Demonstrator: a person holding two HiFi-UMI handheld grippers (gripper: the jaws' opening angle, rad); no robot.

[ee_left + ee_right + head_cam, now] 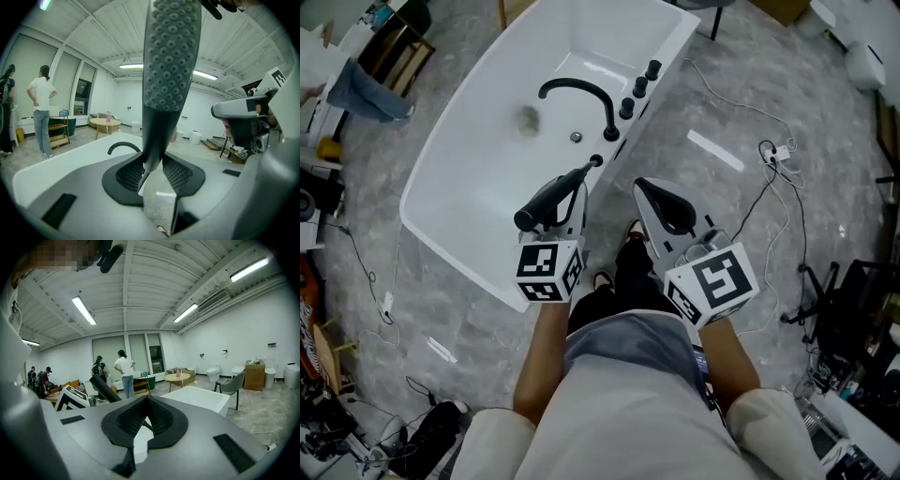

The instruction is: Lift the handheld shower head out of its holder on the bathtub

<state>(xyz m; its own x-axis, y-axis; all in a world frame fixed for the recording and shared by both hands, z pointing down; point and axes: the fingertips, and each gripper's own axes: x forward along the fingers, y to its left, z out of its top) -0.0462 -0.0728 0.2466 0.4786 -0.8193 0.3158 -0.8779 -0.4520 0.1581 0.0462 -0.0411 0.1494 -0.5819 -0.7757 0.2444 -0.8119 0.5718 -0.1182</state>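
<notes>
Nearest the camera, the person stands at the long side of the bathtub (pixel 459 251) with both grippers held out in front.

Left gripper (pixel 565 199): closed on the handheld shower head (pixel 546 201). The left gripper view confirms this. The two pads of this gripper (pixel 152 161) pinch the narrow lower part of the handle, and the shower head (pixel 171 61) rises above them with its nozzle face toward the camera. A thin part continues below the grip; it may be the hose, but this cannot be confirmed.

Right gripper (pixel 654 192): just beside the left one, over the floor outside the tub, and touching nothing. In its own view the pads of this gripper (pixel 146 401) meet at the tips with nothing between them.

Position of the task item: in the head view the shower head lies tilted. Its spray end is toward the person, and its tapered tail points at the holder (pixel 596 160) on the near tub rim. The tail ends at the holder or just beside it. Whether it has fully cleared the socket cannot be told.

Further along the same rim stand the curved black spout (pixel 581 89) and a row of black knobs (pixel 639 84), with the drain (pixel 576 137) in the basin.

Assessment: the grasp is made and the lift appears partly done. Remaining work, as judged, is to draw the tail clear of the holder and raise the head away from the rim.
</notes>
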